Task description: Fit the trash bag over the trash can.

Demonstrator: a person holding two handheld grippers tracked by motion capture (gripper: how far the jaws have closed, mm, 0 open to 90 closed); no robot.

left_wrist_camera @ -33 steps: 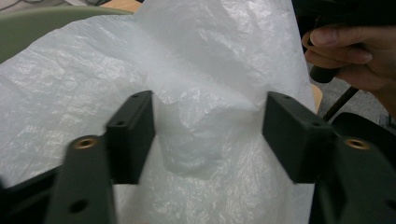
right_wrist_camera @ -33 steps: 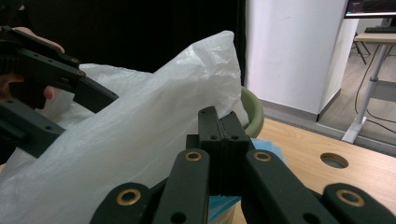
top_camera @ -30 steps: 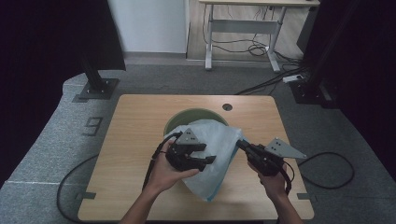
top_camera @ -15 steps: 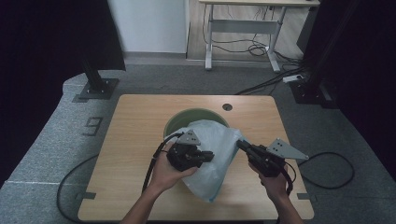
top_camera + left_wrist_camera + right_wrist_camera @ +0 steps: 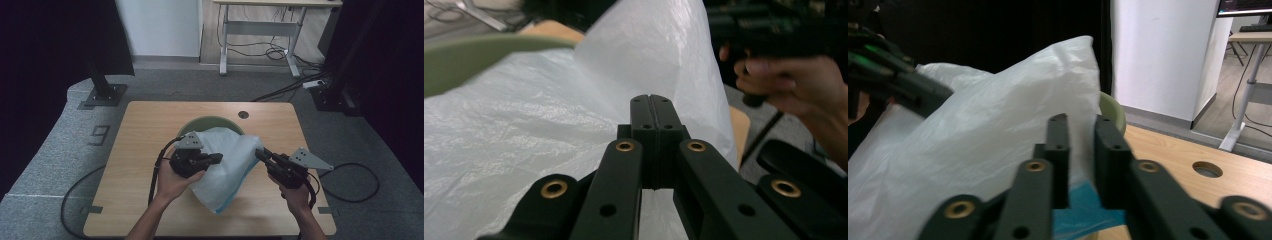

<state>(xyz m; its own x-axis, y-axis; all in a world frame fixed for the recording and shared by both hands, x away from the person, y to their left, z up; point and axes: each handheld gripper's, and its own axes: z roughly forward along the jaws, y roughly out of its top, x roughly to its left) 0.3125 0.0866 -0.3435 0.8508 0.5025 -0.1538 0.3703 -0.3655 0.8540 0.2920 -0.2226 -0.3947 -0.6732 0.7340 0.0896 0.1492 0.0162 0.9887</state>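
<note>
Over the green bowl (image 5: 207, 123) near the middle of the wooden table (image 5: 145, 125), a white plastic bag (image 5: 225, 165) lies draped, covering most of the bowl and spilling off its near side toward you, with a blue edge showing at its lowest corner. Your left gripper (image 5: 218, 158) sits at the bag's left side, just in front of the bowl's near rim, and its jaws are clenched tight together; in the left gripper view (image 5: 651, 107) the tips meet against the film, but you cannot tell whether any plastic is pinched between them. Your right gripper (image 5: 260, 154) is at the bag's right edge, on the far side of the bowl from your left hand. Its jaws have just been opening and now stand slightly apart in the right gripper view (image 5: 1080, 125), with the bag's edge in the gap and not pressed.
</note>
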